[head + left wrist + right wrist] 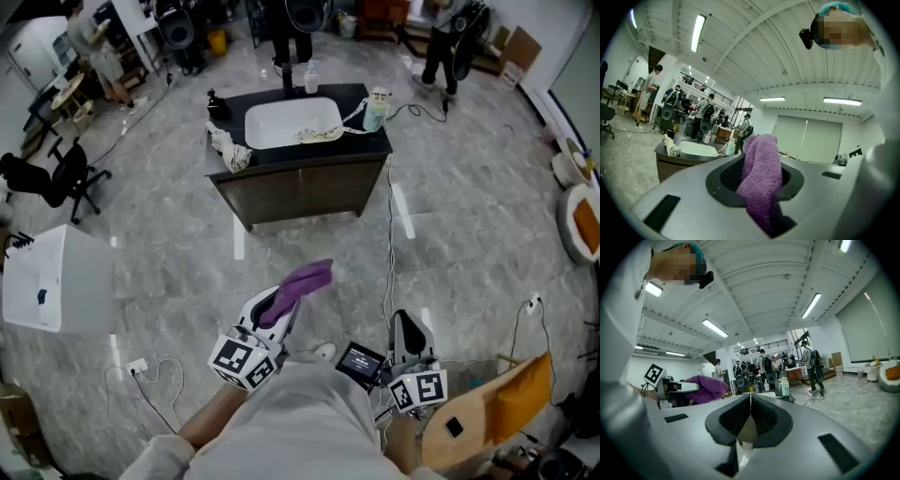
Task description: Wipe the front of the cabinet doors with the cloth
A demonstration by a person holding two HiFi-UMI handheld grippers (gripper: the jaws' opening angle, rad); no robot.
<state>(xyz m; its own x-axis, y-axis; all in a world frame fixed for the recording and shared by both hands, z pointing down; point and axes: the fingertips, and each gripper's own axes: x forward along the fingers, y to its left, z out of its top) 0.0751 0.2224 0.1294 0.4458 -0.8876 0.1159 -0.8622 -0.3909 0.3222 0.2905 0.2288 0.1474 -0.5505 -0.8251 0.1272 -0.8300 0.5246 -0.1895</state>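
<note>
A grey marbled floor (169, 248) fills the head view. On it, ahead of the person, stands a dark cabinet (246, 199) with a black top (364, 142) and a white basin (286, 122) set into it. Its brown doors (314, 190) face the person, well apart from both tools.

To the left stand a white box (56, 278) and, beyond it, a black office chair (58, 176). An orange seat (511, 403) shows at the lower right edge.

The left tool (284, 307) is held low and in front of the person, pointing toward the cabinet. Its jaws are clamped on a purple cloth (303, 283). In the left gripper view the cloth (761, 176) rises between the jaws and folds over their tip. Nothing of the cloth touches the doors.

The right tool (410, 324) is held beside it, on the person's right. In the right gripper view its jaws (750, 414) meet along a thin line with nothing between them, and the cloth (705, 389) shows off to the left in the other tool.

On the bench top, a crumpled pale rag (230, 150) lies at the left corner and a green-and-white bottle (375, 110) stands at the right. A thin cable (391, 239) runs from the bench across the floor toward the person.
</note>
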